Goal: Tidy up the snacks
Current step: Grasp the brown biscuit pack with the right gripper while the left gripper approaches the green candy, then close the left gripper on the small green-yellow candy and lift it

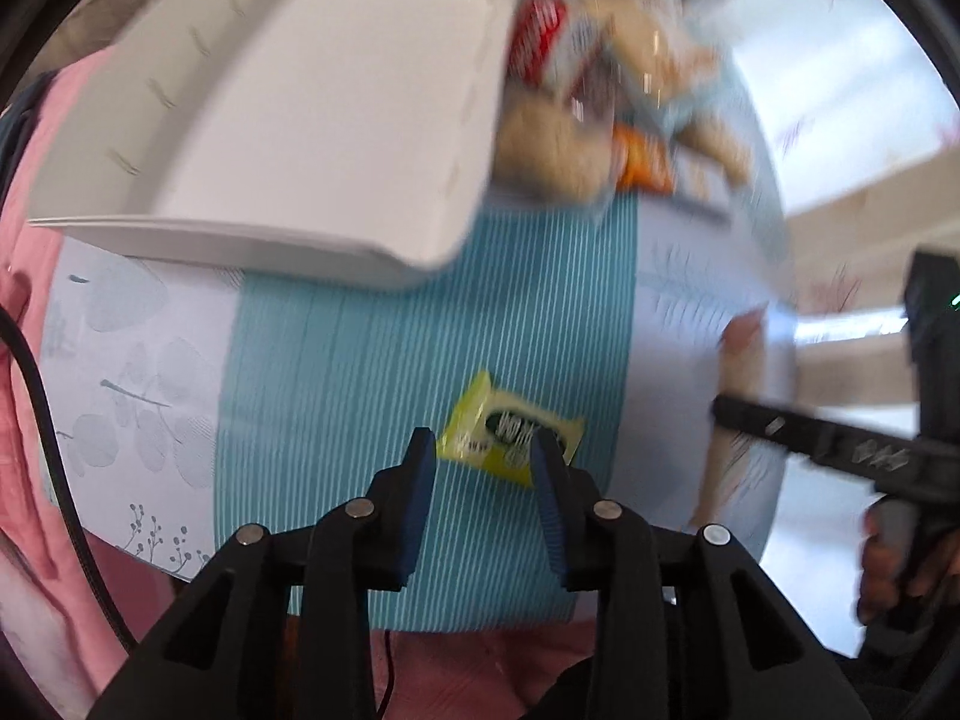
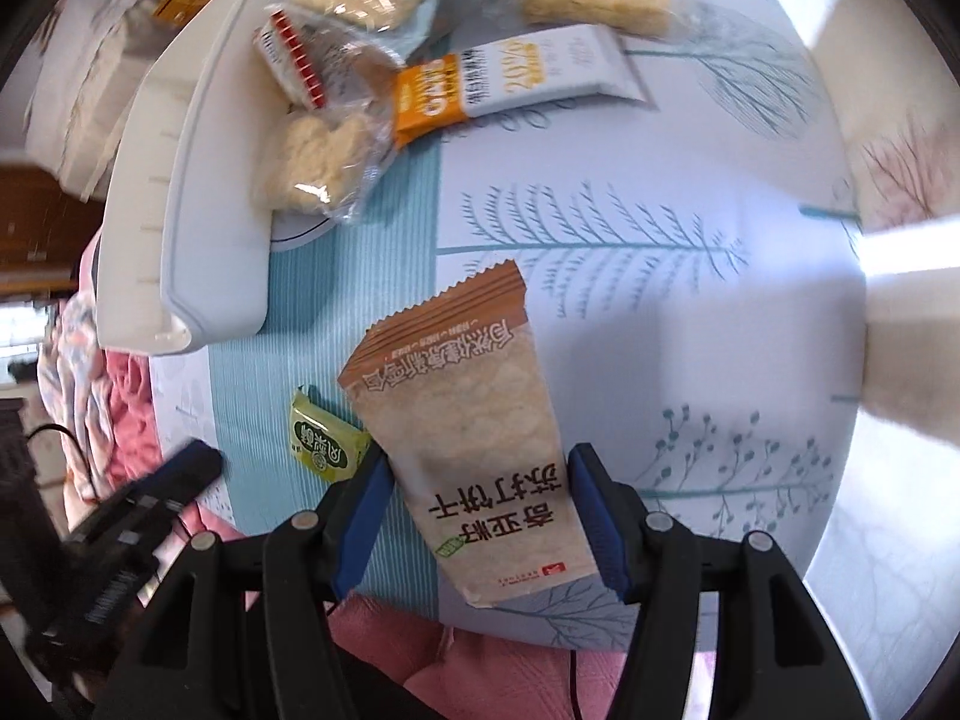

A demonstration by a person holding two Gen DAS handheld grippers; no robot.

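Right gripper (image 2: 480,504) clamped the cracker packet (image 2: 474,450); it should carry level toward the tray (image 2: 180,228) at ten o'clock.

The left gripper (image 1: 480,450) is pointing steeply downward with its blue-padded jaws standing apart, nothing pressed between them. The right gripper (image 2: 477,465) is also tilting steeply down, its jaws closing on a cracker packet (image 2: 474,438) that is sticking out lengthwise past the fingertips. In the left wrist view, a hand (image 1: 900,564) at the far right is wrapping around the dark handle of the right gripper.
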